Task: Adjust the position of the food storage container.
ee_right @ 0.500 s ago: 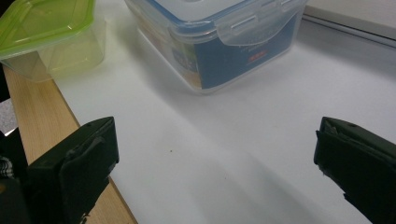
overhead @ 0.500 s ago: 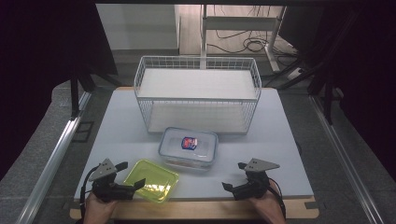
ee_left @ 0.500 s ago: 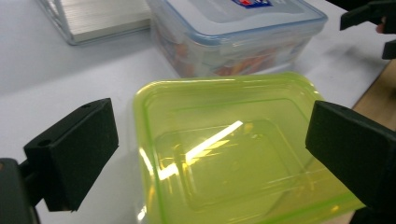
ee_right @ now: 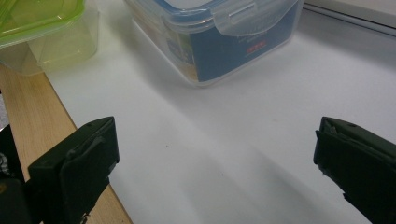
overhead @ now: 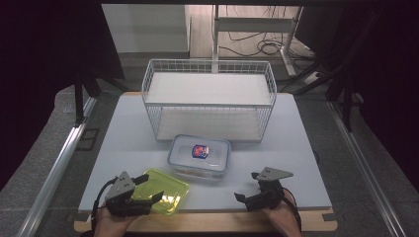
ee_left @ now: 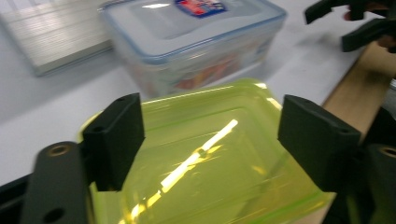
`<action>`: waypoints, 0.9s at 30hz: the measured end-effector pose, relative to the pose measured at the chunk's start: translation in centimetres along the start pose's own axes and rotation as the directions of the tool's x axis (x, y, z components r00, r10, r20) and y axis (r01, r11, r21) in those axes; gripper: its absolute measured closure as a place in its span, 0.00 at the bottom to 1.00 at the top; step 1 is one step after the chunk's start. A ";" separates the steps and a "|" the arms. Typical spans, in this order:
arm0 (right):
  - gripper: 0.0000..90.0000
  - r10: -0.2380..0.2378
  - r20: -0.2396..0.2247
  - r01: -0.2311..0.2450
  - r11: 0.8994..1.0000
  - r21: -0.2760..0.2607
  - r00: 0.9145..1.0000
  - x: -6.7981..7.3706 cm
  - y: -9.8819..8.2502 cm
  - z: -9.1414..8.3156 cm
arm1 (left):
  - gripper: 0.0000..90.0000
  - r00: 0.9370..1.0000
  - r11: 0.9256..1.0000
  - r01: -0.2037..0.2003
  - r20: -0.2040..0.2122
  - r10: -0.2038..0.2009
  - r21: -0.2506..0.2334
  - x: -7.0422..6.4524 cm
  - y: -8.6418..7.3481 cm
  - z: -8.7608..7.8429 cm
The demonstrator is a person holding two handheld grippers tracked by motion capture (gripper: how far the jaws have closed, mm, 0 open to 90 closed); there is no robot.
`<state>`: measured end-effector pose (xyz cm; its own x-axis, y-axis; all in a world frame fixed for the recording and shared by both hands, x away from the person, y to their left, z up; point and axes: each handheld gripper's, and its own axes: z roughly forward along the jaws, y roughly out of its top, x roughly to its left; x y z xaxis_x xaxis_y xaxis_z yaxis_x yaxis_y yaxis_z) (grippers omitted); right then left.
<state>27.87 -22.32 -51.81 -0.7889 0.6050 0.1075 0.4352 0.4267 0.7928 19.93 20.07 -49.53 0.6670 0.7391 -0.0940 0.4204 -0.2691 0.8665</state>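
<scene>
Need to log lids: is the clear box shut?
Shut: the clear box wears its blue-rimmed lid, side latch folded down.

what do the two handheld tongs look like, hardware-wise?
Both alike: the left tongs and the right tongs are matte black two-jaw units, each topped by a grey three-cornered plate. The jaws end in blocky black pads on arms with round screw holes. A thin black cable loops back from each toward the hands.

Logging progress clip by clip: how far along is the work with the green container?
Early. Nothing looks done: the wire basket holds nothing, and the clear lidded box sits closed on the table. In hand: the left hand-held gripper straddles the green container, jaws apart. The right hand-held gripper waits open. Gripping and moving remain.
</scene>
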 end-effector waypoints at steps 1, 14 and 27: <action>0.01 0.000 0.000 0.000 1.000 0.000 1.000 0.0 0.0 0.0 | 0.28 1.000 1.000 -0.009 0.006 0.009 0.000 -0.4 0.2 0.1; 0.02 -0.014 -0.003 0.014 0.999 0.030 1.000 0.1 0.0 0.2 | 0.89 0.982 0.995 -0.086 0.173 0.074 0.060 -5.6 1.3 2.6; 0.03 -0.031 -0.010 0.032 0.998 0.048 0.999 0.3 0.0 0.5 | 1.00 0.982 0.964 -0.141 0.156 0.107 0.226 -8.1 0.5 5.2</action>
<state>27.87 -21.83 -52.02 -0.8067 0.5843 0.0887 0.4300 0.4773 0.7663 17.88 10.73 -50.87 0.7958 0.6007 -0.0765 0.4504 -0.5027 0.7378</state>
